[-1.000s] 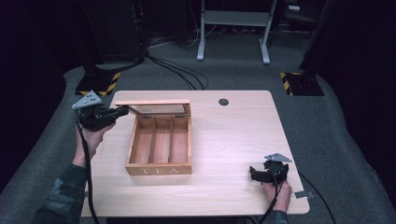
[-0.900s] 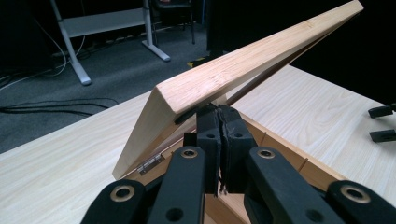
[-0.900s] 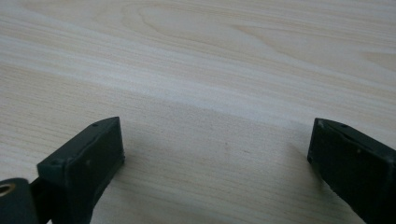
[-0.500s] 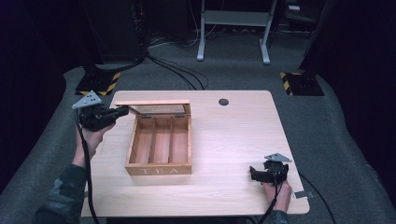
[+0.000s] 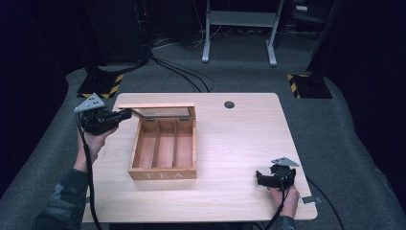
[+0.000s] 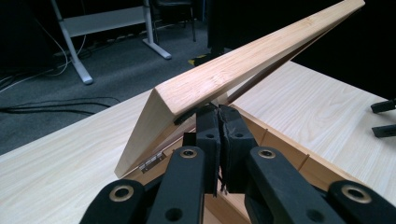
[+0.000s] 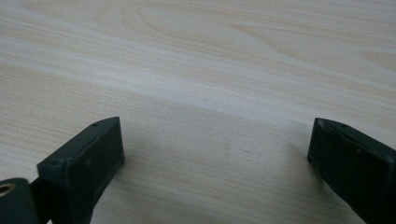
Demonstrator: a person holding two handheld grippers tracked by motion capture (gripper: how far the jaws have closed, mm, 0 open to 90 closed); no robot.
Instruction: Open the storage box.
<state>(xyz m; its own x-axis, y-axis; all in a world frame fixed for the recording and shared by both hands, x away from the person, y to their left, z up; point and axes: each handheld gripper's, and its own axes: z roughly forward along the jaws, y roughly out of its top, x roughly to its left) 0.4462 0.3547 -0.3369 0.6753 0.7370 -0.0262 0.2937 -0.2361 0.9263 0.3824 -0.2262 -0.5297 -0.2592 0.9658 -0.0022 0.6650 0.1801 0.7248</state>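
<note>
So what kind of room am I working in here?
Probably a lab or recording studio, not a home: a bare wooden table on grey carpet, hazard-striped stand bases, loose cables on the floor, and dark surroundings. The wooden tea box looks like a test prop.

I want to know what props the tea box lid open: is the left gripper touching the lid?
Touching. The left gripper view shows the left gripper, jaws shut together, with its tips pressed up under the edge of the raised lid of the tea box.
</note>
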